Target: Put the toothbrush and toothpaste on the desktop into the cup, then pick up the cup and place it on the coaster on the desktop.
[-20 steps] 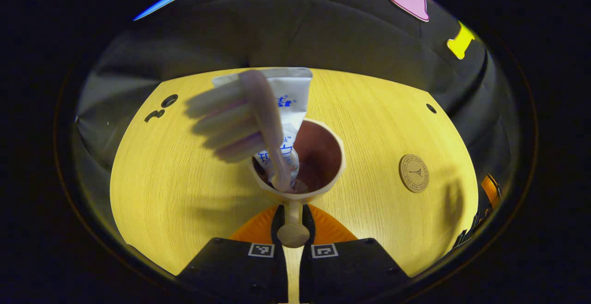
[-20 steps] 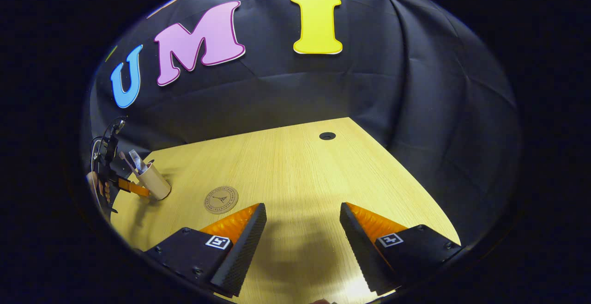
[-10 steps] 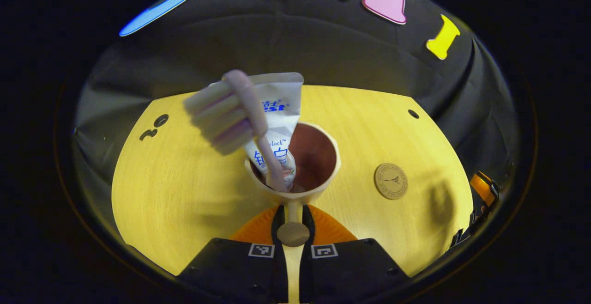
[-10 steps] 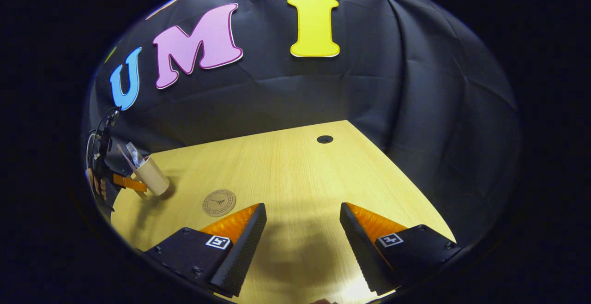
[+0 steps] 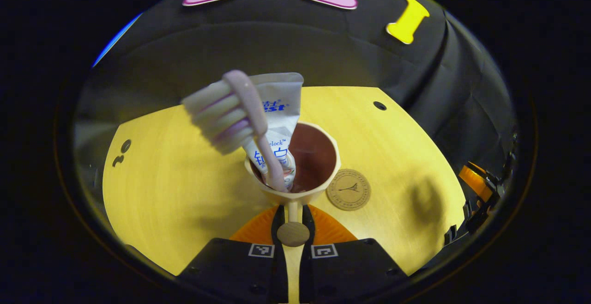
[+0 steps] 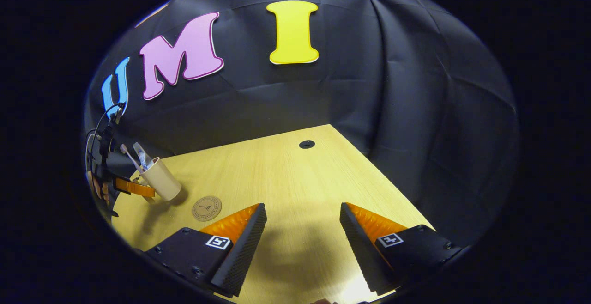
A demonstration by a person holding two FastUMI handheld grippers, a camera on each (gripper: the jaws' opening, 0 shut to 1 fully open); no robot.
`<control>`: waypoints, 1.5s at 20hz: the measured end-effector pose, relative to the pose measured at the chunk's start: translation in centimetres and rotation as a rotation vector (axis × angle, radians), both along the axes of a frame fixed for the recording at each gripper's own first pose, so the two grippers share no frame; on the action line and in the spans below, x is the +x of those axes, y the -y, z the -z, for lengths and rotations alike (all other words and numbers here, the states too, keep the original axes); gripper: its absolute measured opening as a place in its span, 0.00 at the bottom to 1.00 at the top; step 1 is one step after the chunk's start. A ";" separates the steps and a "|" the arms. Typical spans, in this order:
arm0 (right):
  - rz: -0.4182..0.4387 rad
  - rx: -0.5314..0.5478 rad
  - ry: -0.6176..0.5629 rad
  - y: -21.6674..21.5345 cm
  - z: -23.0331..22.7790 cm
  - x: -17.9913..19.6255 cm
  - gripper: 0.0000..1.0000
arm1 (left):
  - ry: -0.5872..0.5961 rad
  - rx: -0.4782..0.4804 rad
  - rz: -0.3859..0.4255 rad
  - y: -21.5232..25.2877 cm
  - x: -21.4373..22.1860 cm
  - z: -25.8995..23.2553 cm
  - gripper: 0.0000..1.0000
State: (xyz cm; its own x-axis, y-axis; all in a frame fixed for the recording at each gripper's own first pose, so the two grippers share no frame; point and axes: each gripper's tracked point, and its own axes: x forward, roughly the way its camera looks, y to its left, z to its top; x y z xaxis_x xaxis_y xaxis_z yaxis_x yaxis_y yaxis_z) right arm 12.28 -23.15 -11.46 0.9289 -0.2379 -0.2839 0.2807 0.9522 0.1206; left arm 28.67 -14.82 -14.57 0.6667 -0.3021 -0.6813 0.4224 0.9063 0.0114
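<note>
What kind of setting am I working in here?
Likely a staged recording booth, not a real bathroom: a bare yellow wooden desktop with cable holes, black cloth wall behind it, and just a beige cup and round brown coaster as props.

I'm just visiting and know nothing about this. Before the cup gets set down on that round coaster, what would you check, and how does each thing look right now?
1. Grip on the cup: the left gripper has both fingers closed on the cup handle. Ok.
2. Contents: the toothbrush and toothpaste both stand in the cup. Ok.
3. Cup lifted off the desktop: in the right gripper view it looks raised and tilted, shadow beneath. Ok.
4. Cup over the coaster: the coaster lies beside the cup, not under it. Not ok.
5. Coaster bare: nothing on it. Ok.
6. Right gripper out of the way: open, off to the side of the coaster. Ok.
</note>
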 end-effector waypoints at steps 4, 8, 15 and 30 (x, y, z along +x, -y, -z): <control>0.007 0.006 0.010 0.0 -0.3 -0.1 0.98 | -0.022 -0.006 0.070 4.5 -0.3 1.1 0.14; 0.005 0.017 0.016 -0.3 -0.5 0.0 0.98 | -0.041 0.000 0.100 7.4 -0.9 2.8 0.14; -0.014 0.028 0.014 -0.7 -0.4 0.4 0.98 | -0.036 0.058 0.116 8.8 -1.4 4.5 0.16; -0.065 0.024 0.038 -2.4 -1.7 0.1 0.99 | -0.036 0.102 0.150 8.9 -2.5 3.7 0.53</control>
State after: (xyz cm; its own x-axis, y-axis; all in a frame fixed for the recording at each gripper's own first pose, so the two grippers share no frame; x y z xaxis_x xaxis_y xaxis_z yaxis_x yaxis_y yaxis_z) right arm 12.41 -20.75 -9.79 0.9524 -0.1705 -0.2526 0.2133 0.9650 0.1529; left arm 26.12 -23.67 -18.29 0.5941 -0.3245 -0.7360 0.5545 0.8281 0.0824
